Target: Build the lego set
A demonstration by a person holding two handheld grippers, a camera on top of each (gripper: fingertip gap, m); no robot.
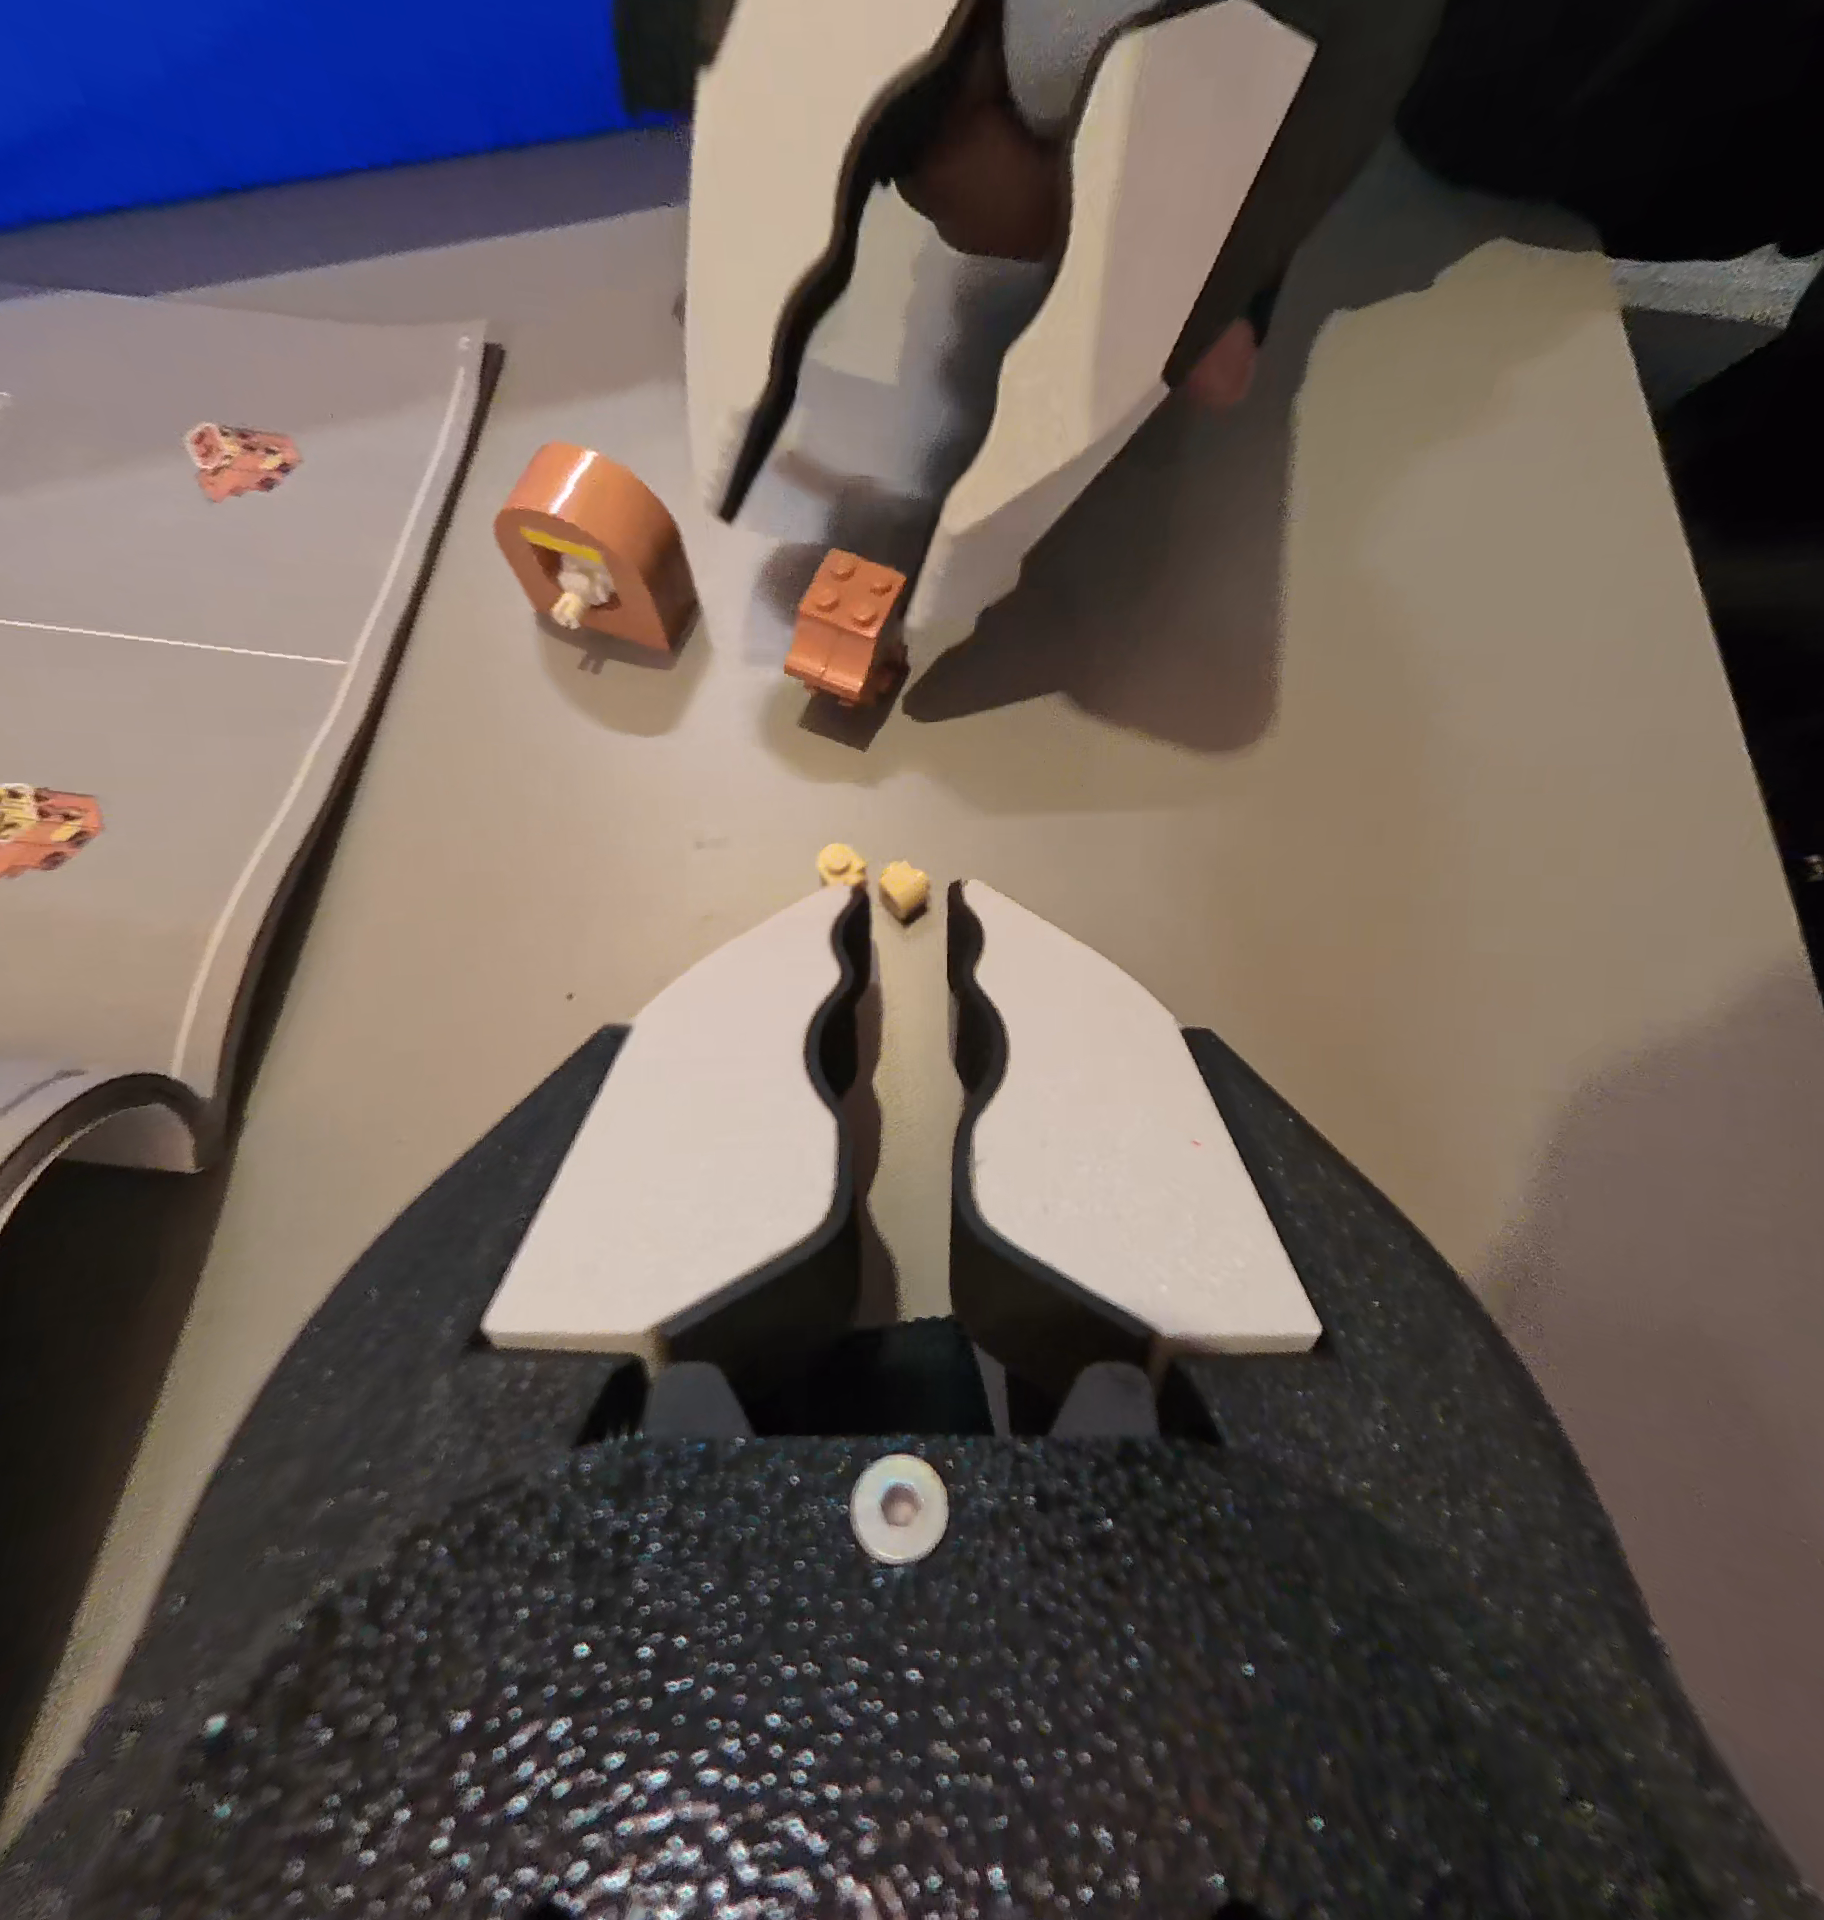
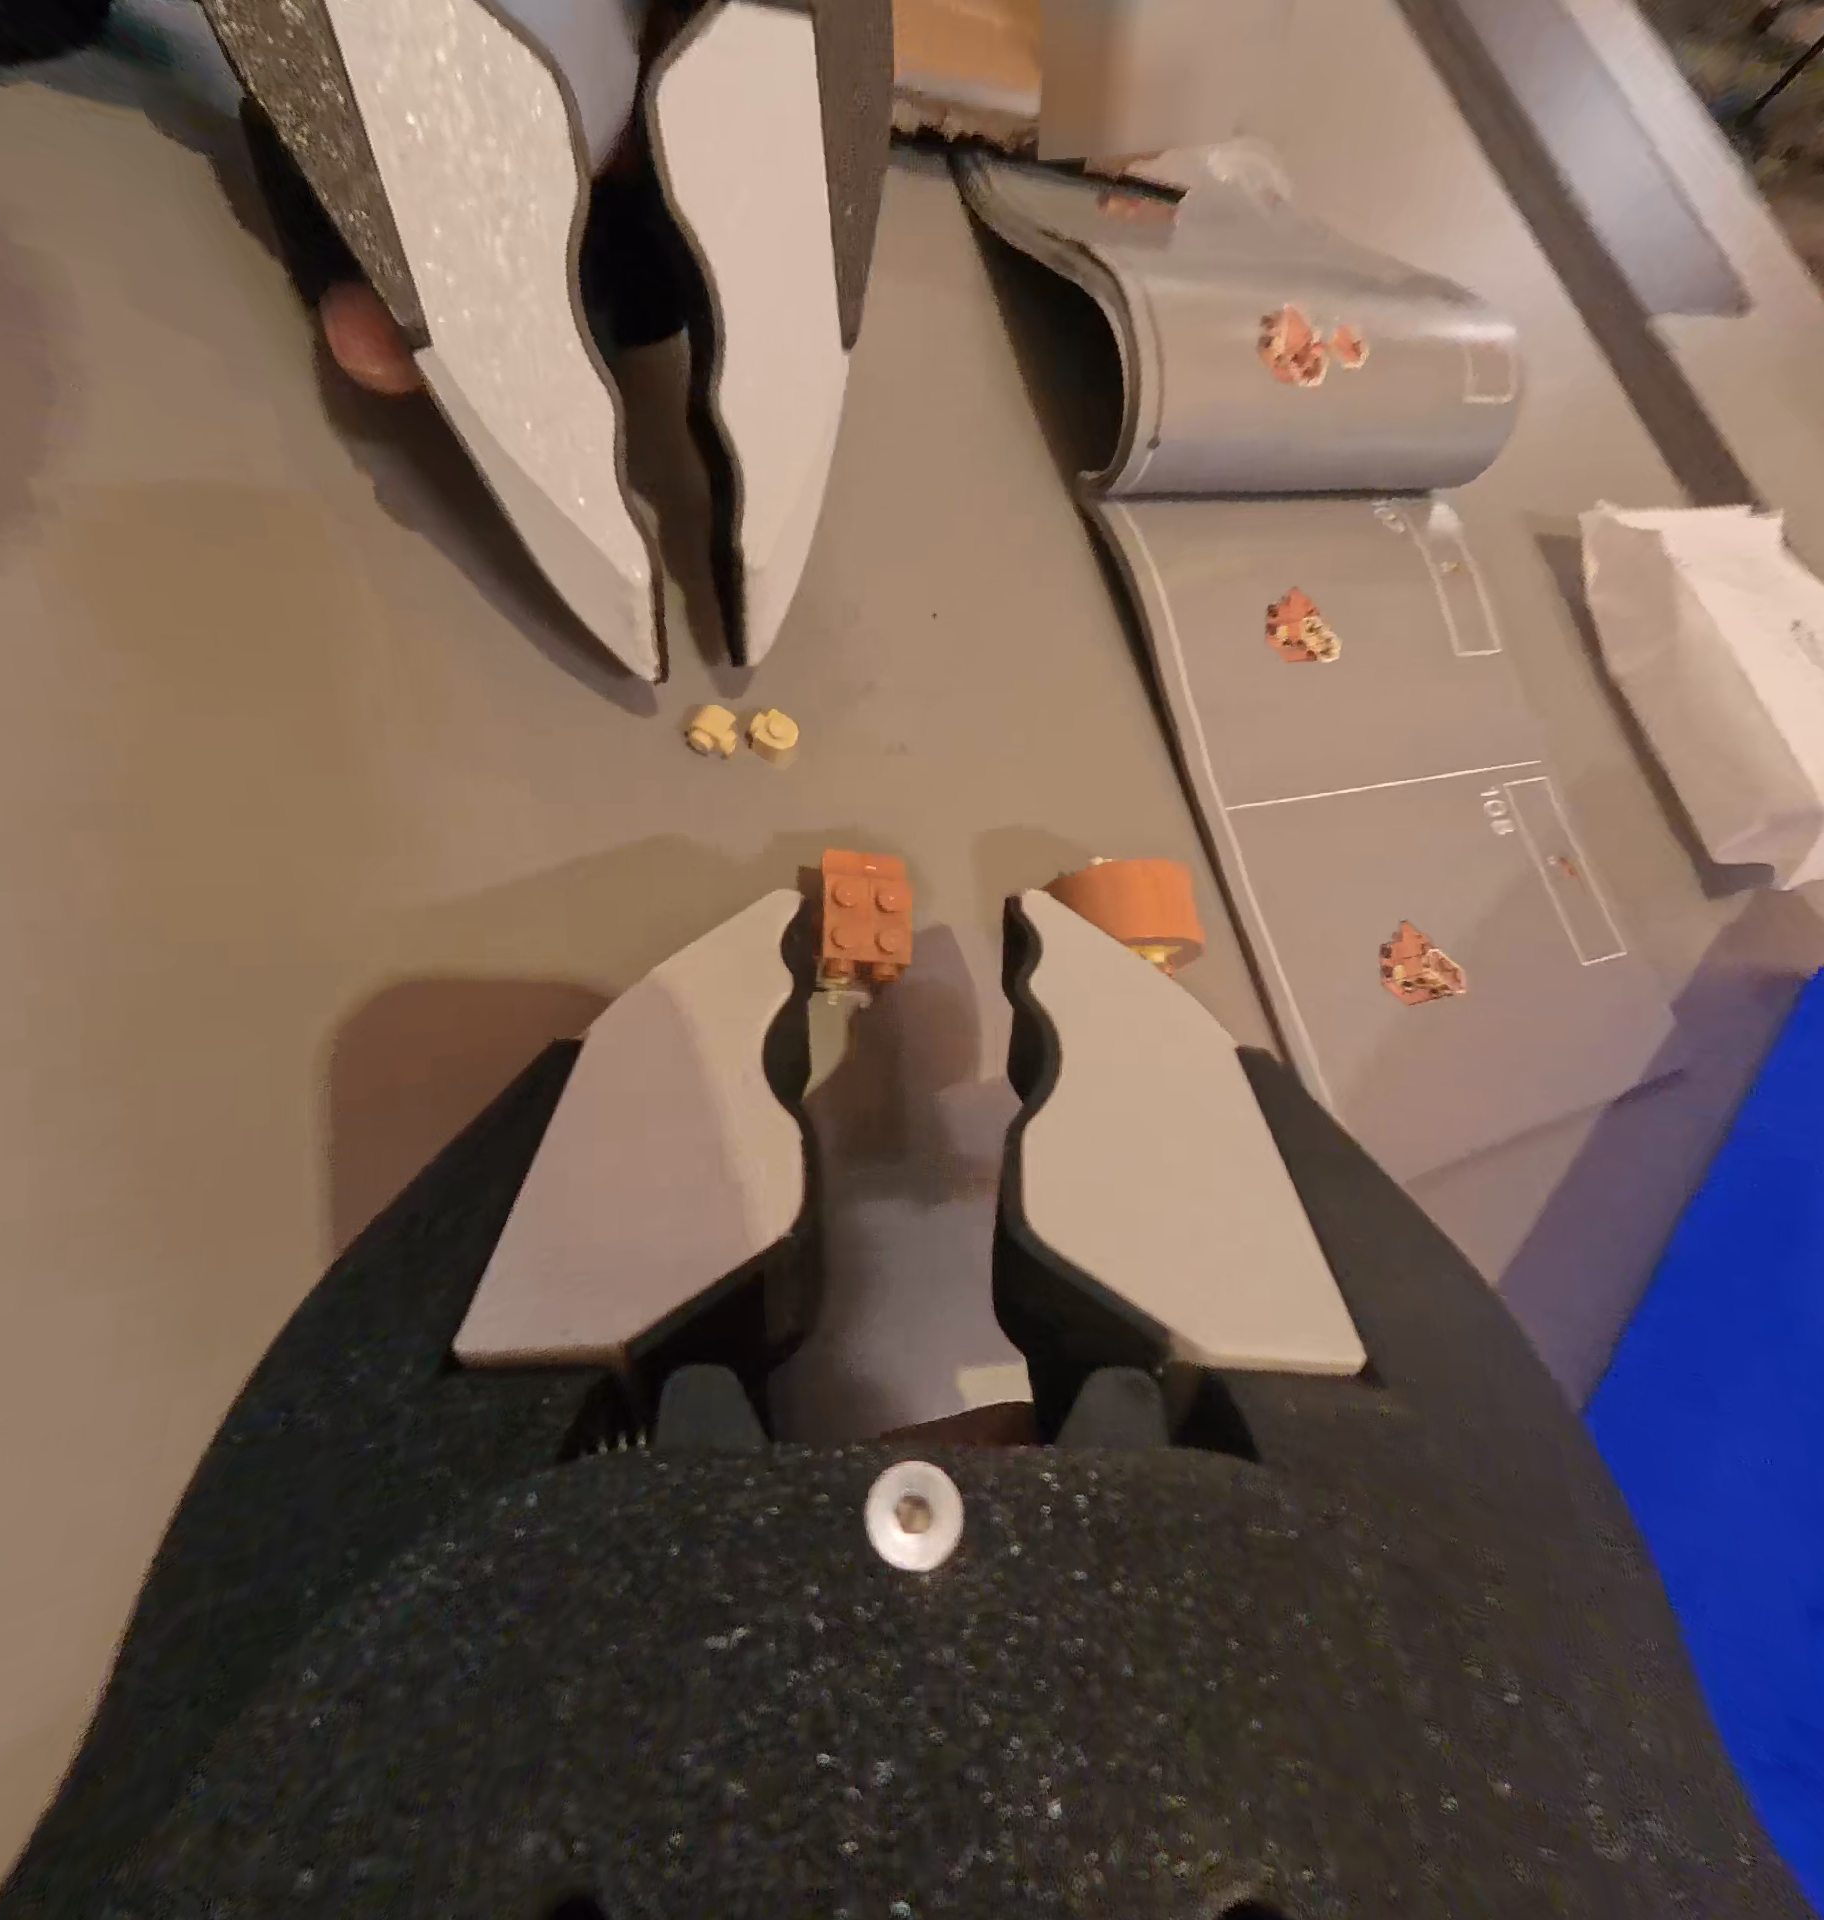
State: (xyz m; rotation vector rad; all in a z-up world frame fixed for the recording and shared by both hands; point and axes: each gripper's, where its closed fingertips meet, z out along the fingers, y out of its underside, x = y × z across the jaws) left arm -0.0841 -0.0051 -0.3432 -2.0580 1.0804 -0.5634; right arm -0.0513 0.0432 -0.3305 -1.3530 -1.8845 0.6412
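Our left tool (image 1: 906,902) stands narrowly spread and empty, two tan studs (image 1: 904,891) at twelve o'clock by its tips. Our right tool (image 2: 903,914), spread, has the brown block (image 2: 864,914) beside its left finger, unpinched, on the worktop (image 1: 1303,883).

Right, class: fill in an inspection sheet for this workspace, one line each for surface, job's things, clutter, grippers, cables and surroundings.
Surface: grey table, matte, shadows from both grippers.
Job's things: brown studded brick assembly; rounded brown arch piece beside it; two small tan pieces lying close together.
Clutter: open instruction booklet with pictures of the build; crumpled white paper bag.
Grippers: left gripper, jaws narrowly apart, holding nothing, tips right at the tan pieces; right gripper, jaws apart, brown brick assembly against its left fingertip, not clamped.
Cables: nothing seen.
Surroundings: blue surface past the table edge.
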